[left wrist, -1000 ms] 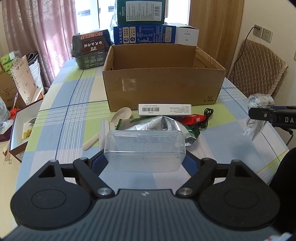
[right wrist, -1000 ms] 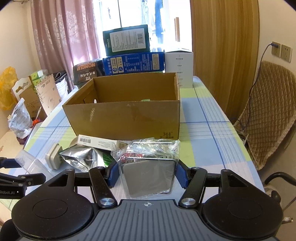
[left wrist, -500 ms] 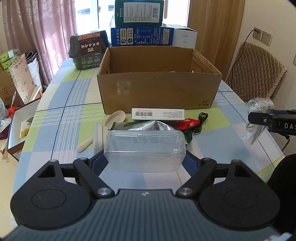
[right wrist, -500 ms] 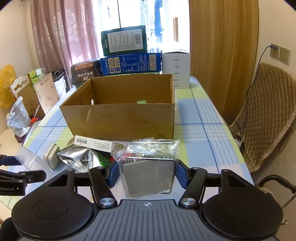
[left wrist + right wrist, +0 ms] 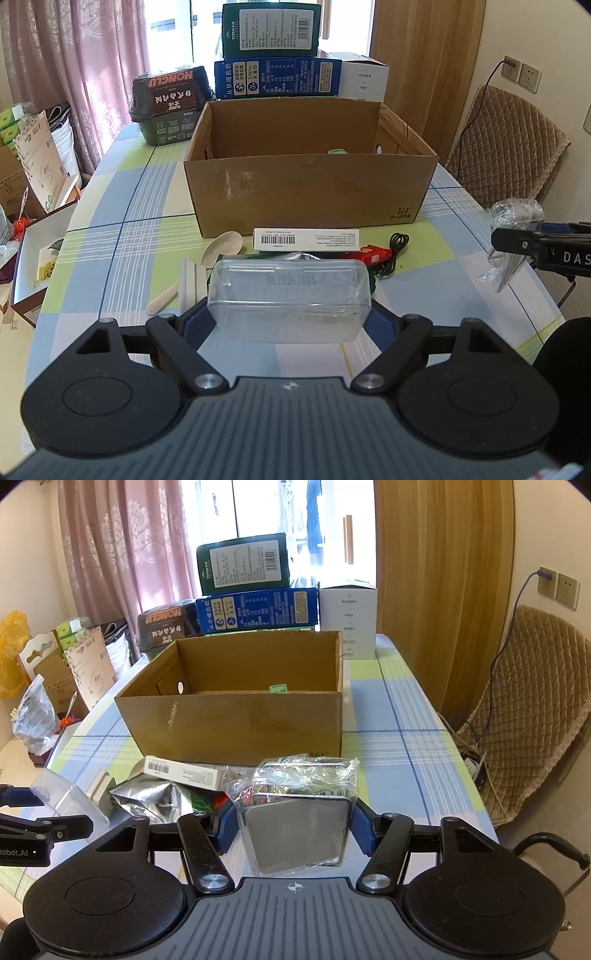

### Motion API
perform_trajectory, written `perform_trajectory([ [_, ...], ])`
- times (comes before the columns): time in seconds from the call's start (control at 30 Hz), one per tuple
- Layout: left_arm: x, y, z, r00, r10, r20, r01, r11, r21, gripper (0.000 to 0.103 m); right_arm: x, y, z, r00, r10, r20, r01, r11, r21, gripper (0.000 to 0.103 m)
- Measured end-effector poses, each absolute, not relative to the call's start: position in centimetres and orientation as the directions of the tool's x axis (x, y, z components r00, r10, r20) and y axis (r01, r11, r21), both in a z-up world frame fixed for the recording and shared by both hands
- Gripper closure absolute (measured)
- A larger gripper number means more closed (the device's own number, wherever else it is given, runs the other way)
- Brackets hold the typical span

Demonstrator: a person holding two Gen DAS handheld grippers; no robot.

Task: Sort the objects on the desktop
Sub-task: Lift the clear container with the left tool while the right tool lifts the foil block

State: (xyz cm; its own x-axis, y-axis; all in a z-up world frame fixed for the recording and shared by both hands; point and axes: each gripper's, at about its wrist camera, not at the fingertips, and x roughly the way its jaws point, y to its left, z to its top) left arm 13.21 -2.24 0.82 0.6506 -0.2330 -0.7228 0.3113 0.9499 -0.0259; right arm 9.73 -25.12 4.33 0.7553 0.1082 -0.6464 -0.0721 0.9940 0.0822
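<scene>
the left gripper [image 5: 289,312] is clamped on a clear rectangular plastic box [image 5: 289,295], light, stiff and slick, gripped by its short ends. the right gripper [image 5: 293,825] squeezes a square metal tin in crinkly clear wrap [image 5: 295,812], slippery. both hang above the tabletop [image 5: 110,206], short of the open brown cardboard box [image 5: 310,188]

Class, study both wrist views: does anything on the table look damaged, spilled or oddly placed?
Nothing looks spilled or broken. Only the crumpled silver foil pouch stands out, lying creased in the loose pile before the brown cardboard box, partly under the white barcoded carton.
</scene>
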Motion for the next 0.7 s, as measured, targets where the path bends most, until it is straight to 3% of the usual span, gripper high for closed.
perform_trajectory([
  [0.7, 15.2, -3.0, 2.5, 0.664, -0.233, -0.710, 0.321, 0.947, -0.011, 0.021, 11.7, -25.6, 5.6, 0.760, 0.115, -0.639, -0.085, 0.993, 0.077, 0.044],
])
